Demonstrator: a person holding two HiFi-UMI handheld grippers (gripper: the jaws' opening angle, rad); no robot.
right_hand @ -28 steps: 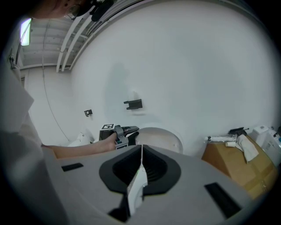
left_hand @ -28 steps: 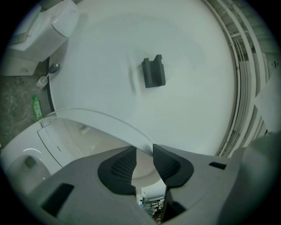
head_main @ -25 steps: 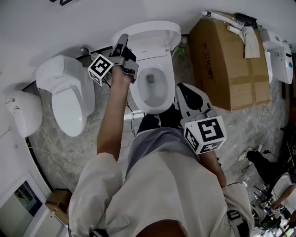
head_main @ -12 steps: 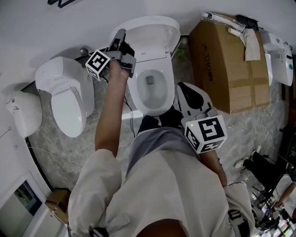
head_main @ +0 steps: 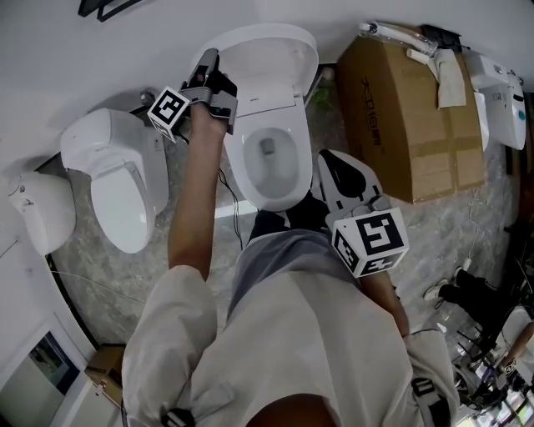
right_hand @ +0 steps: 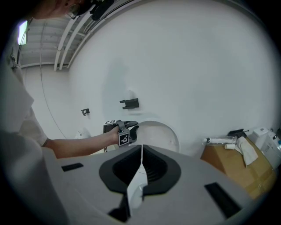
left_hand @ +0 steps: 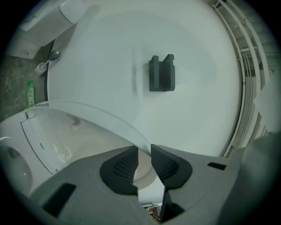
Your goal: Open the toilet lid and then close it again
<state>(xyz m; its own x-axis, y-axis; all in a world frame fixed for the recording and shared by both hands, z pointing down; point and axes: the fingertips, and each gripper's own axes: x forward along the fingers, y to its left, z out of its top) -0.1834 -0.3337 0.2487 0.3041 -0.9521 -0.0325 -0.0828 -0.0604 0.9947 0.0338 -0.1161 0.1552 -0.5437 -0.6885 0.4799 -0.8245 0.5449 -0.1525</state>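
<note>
White wall (head_main: 350, 12), grey marbled floor (head_main: 108, 275)

We find a sanitary-ware display or storage room rather than a bathroom in use. White fixtures stand side by side, unpartitioned, along one bare white wall (head_main: 125, 50): a toilet (head_main: 292, 171) with its lid (head_main: 267, 54) raised, a closed toilet (head_main: 121, 192) beside it, and a further white unit (head_main: 42, 208). A large cardboard box (head_main: 417, 117) and dark gear with cables (head_main: 471, 304) occupy the marbled floor (head_main: 108, 267).
</note>
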